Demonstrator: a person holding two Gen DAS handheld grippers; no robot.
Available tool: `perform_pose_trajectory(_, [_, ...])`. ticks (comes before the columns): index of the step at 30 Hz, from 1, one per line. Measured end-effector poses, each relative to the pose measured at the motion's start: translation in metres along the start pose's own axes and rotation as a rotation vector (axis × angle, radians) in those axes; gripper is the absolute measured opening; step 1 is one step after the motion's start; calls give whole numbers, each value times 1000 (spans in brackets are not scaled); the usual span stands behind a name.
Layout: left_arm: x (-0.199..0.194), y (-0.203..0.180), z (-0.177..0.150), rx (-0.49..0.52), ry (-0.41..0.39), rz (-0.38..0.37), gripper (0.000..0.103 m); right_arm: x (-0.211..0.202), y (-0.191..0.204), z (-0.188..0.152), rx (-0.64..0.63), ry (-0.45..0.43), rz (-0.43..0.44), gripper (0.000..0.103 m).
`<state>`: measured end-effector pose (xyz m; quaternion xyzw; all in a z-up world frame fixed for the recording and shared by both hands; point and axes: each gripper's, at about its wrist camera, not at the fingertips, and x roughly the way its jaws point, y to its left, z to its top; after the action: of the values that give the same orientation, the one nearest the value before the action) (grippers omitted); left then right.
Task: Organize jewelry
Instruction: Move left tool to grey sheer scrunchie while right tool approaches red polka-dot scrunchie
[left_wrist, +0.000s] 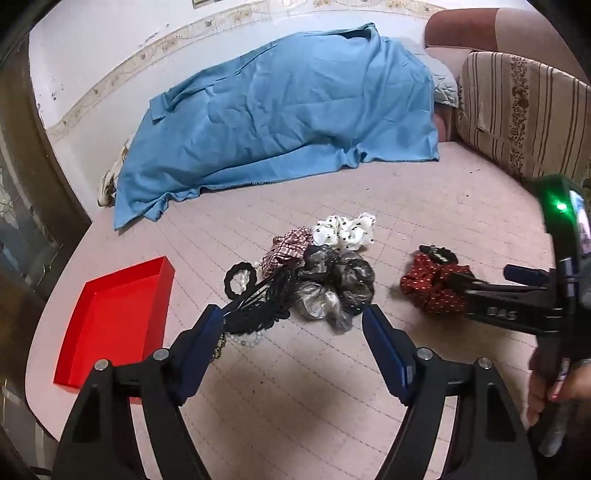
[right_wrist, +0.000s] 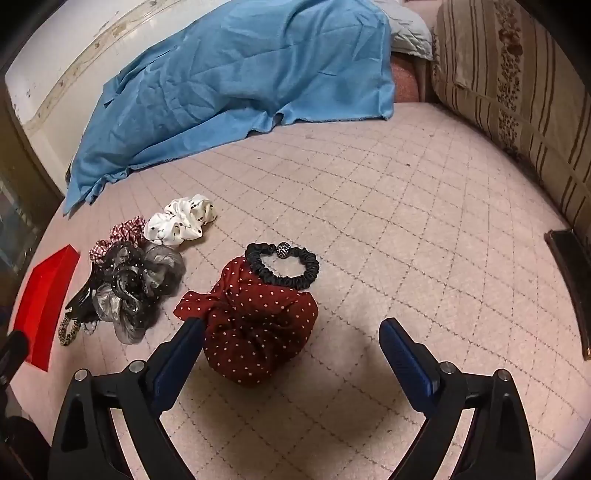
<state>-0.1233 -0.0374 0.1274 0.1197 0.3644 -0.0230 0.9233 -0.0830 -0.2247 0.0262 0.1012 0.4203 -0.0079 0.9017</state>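
Red polka-dot scrunchie (right_wrist: 255, 332) just ahead of wide-open, empty right tool (right_wrist: 291, 334); left tool (left_wrist: 293, 317) open, empty, over black scrunchie pile (left_wrist: 314, 284) beside red tray (left_wrist: 110, 317).

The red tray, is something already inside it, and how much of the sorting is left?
Nothing looks done: the red tray shows only its bare floor. Nothing is in hand; the left gripper and right gripper are open. The dark pile, white scrunchie and red dotted scrunchie all remain outside.
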Motion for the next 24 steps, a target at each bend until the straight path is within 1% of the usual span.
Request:
perform_pose_trajectory(3, [-3, -2, -3, 1, 7, 8, 77, -2, 4, -1, -15, -9, -14, 98])
perform_pose_trajectory(4, [-4, -3, -4, -2, 12, 8, 77, 0, -5, 4, -23, -7, 10, 98])
perform_pose_trajectory(6, [-6, -2, -6, -8, 27, 5, 77, 2, -15, 6, -34, 1, 4, 98])
perform_pose_trajectory(10, [-8, 0, -5, -27, 45, -5, 77, 4, 1, 1, -38, -18, -6, 98])
perform_pose_trajectory(13, [-10, 2, -4, -29, 41, 0, 77, 6, 5, -2, -45, 7, -21, 98])
perform_pose_trajectory(16, [-10, 2, -3, -33, 44, -5, 78, 8, 6, -3, -39, 28, -11, 98])
perform_pose_trajectory(20, [-4, 1, -3, -40, 67, -23, 78, 10, 7, -4, -48, 34, -23, 98])
perform_pose_trajectory(24, [3, 3, -5, -57, 91, -42, 79, 11, 7, -3, -53, 59, -32, 98])
